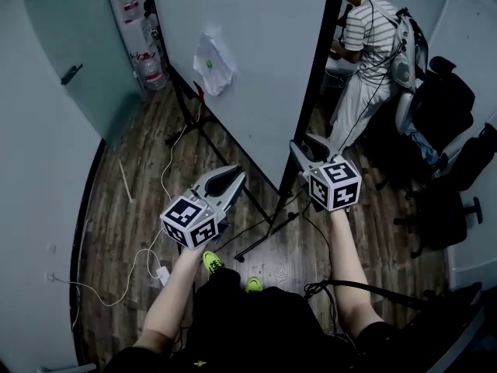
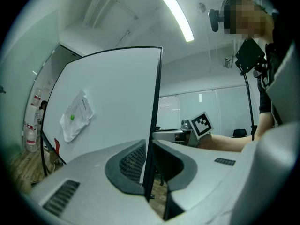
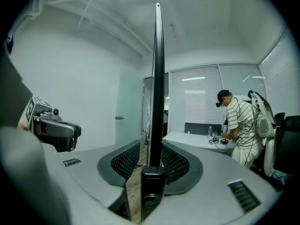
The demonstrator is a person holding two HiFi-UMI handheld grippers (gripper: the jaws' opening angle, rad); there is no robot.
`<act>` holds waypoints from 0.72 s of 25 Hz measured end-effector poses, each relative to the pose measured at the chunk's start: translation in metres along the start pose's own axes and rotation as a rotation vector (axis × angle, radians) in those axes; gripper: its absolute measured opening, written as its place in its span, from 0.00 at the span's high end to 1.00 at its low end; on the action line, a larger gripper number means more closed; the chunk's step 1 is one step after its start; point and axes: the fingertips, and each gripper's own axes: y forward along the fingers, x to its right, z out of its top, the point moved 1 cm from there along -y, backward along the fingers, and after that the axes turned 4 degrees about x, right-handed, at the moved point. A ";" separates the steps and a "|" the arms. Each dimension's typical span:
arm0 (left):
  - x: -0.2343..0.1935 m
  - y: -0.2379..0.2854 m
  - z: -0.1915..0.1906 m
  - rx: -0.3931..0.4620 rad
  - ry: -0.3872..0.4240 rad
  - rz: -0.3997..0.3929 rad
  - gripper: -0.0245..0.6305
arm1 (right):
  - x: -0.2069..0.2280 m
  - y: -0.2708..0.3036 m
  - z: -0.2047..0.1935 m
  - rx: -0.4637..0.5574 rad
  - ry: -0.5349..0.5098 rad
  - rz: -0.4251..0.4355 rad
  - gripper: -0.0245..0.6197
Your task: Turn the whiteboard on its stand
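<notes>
White board face fills the middle of the head view: the whiteboard (image 1: 256,68) stands upright on its black stand (image 1: 268,235), a crumpled paper (image 1: 211,62) stuck to it. Its black side edge (image 1: 309,92) runs from top centre down to mid-frame. The right gripper (image 1: 304,143) straddles that edge, jaws partly open around it, not clamped. The left gripper (image 1: 236,174), lower left of it, faces the board's front, jaws a narrow slit apart, holding nothing. Wood floor (image 1: 132,200) lies open at left, crossed by a white cable (image 1: 165,179); water bottles (image 1: 152,71) stand upper left. Right of the edge, a person (image 1: 365,53) at a tabletop (image 3: 197,138) and black chairs (image 1: 446,123) crowd close.
</notes>
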 end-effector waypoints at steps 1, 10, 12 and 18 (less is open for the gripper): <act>0.001 0.000 0.000 -0.001 0.000 -0.004 0.90 | -0.001 -0.003 0.000 0.001 0.002 -0.008 0.77; 0.012 0.003 0.001 -0.003 0.002 -0.026 0.90 | -0.020 -0.027 0.010 0.038 0.006 -0.004 0.77; 0.015 0.004 0.001 -0.003 0.003 -0.028 0.90 | -0.023 -0.029 0.011 0.044 0.008 0.002 0.78; 0.018 0.002 0.001 -0.005 -0.004 -0.031 0.90 | -0.037 -0.032 0.003 0.037 0.017 0.031 0.92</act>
